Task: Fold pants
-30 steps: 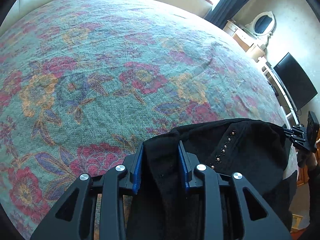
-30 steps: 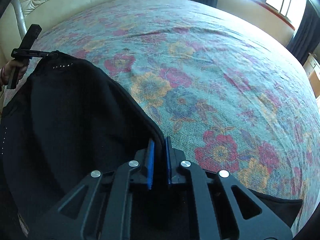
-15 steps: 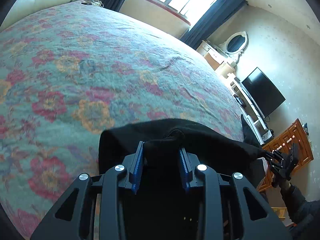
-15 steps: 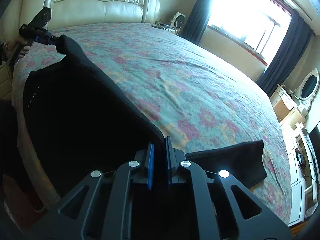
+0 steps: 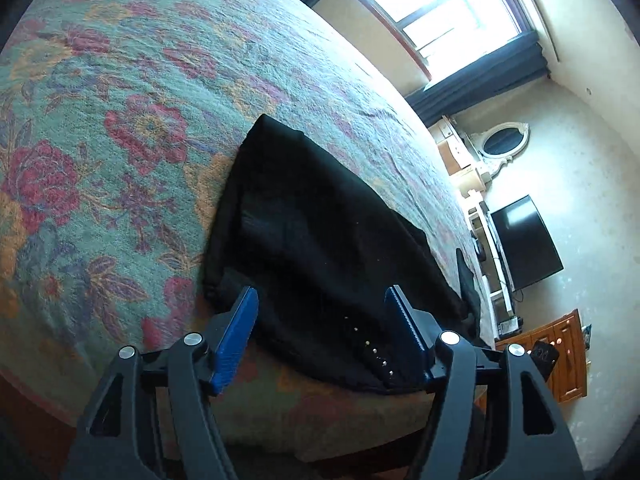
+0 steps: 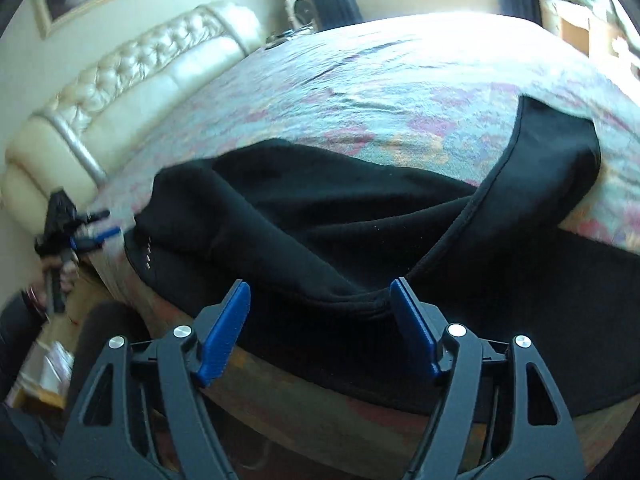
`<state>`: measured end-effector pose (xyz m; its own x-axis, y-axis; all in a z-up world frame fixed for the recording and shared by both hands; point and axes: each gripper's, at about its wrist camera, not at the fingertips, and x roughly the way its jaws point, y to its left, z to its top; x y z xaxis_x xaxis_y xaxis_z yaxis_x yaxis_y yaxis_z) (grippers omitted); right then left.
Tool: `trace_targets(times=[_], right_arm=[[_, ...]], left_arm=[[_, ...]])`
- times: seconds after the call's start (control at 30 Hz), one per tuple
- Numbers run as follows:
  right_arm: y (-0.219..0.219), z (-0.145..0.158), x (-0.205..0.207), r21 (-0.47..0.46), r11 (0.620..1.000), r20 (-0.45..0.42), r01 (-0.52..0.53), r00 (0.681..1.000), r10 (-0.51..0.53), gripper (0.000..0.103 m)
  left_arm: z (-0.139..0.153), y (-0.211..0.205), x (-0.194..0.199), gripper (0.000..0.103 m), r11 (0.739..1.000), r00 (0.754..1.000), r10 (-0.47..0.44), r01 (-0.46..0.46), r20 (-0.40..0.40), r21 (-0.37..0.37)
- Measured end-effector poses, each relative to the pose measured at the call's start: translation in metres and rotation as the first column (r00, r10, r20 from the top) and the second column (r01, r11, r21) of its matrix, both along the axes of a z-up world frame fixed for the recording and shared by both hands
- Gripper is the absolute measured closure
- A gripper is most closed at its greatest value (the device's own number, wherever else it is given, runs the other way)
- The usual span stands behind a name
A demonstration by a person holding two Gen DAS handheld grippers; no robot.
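The black pants (image 5: 320, 220) lie folded on the floral bedspread (image 5: 120, 120) near the bed's front edge, with a row of small studs (image 5: 374, 354) at the near hem. My left gripper (image 5: 322, 320) hovers just over that near edge with its jaws opening. The cloth lies below and between the blue pads (image 5: 238, 332), and neither pad presses on it. In the right wrist view the pants (image 6: 320, 220) drape over the bed edge, one flap turned up at the right. My right gripper (image 6: 320, 320) also has its jaws opening, free of the cloth. The left gripper (image 6: 76, 236) shows at far left, held by a hand.
A cream tufted headboard (image 6: 132, 80) stands behind the bed. A window with dark curtains (image 5: 460, 12), an oval mirror (image 5: 502, 144), a black TV (image 5: 524, 240) and a wooden dresser (image 5: 560, 356) line the far wall. The bed's side (image 6: 320, 420) drops away just below the grippers.
Both grippers, earlier shut on the pants' edge, carried it across the bed and let go. The pants now lie flat at the bed's edge and both pairs of jaws stand apart.
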<state>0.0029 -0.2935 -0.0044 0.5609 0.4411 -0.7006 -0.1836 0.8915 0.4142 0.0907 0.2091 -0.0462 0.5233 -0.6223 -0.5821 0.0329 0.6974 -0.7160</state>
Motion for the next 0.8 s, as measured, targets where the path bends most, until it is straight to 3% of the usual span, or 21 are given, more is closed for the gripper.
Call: trace_targets(times=[0.1, 0.17, 0.27, 0.37, 0.4, 0.47, 0.53, 0.67, 0.8], right_arm=[[-0.019, -0.014, 0.005, 0.192, 0.971, -0.091, 0.139, 0.988, -0.123, 0.03], [-0.027, -0.021, 0.007, 0.265, 0.942, -0.139, 0.206, 0.975, -0.174, 0.03], [-0.025, -0.028, 0.008, 0.28, 0.927, -0.167, 0.251, 0.963, -0.21, 0.029], [-0.024, -0.032, 0.005, 0.285, 0.917, -0.181, 0.28, 0.955, -0.235, 0.028], [-0.025, -0.034, 0.004, 0.288, 0.912, -0.186, 0.292, 0.951, -0.246, 0.028], [-0.028, -0.038, 0.003, 0.306, 0.894, -0.206, 0.328, 0.939, -0.274, 0.027], [-0.033, -0.04, -0.001, 0.327, 0.864, -0.226, 0.382, 0.92, -0.321, 0.021], [-0.049, -0.048, -0.013, 0.341, 0.791, -0.269, 0.507, 0.859, -0.435, 0.019], [-0.049, -0.05, -0.012, 0.318, 0.782, -0.256, 0.536, 0.843, -0.473, 0.019]], left_arm=[[-0.013, -0.006, 0.011, 0.038, 0.995, 0.994, 0.079, -0.083, -0.071, -0.059], [-0.023, -0.008, 0.017, 0.038, 0.988, 0.986, 0.124, -0.133, -0.113, -0.077], [-0.027, -0.014, 0.024, 0.038, 0.983, 0.975, 0.175, -0.181, -0.14, -0.036], [-0.023, -0.019, 0.028, 0.04, 0.977, 0.972, 0.208, -0.212, -0.106, -0.026], [-0.022, -0.02, 0.03, 0.045, 0.976, 0.971, 0.214, -0.217, -0.103, -0.02], [-0.026, -0.023, 0.034, 0.093, 0.978, 0.971, 0.206, -0.207, -0.12, 0.003], [-0.03, -0.022, 0.032, 0.094, 0.977, 0.969, 0.213, -0.215, -0.127, 0.001], [-0.033, -0.013, 0.02, 0.095, 0.968, 0.964, 0.24, -0.247, -0.118, -0.05], [-0.031, -0.007, 0.01, 0.095, 0.966, 0.965, 0.239, -0.247, -0.105, -0.07]])
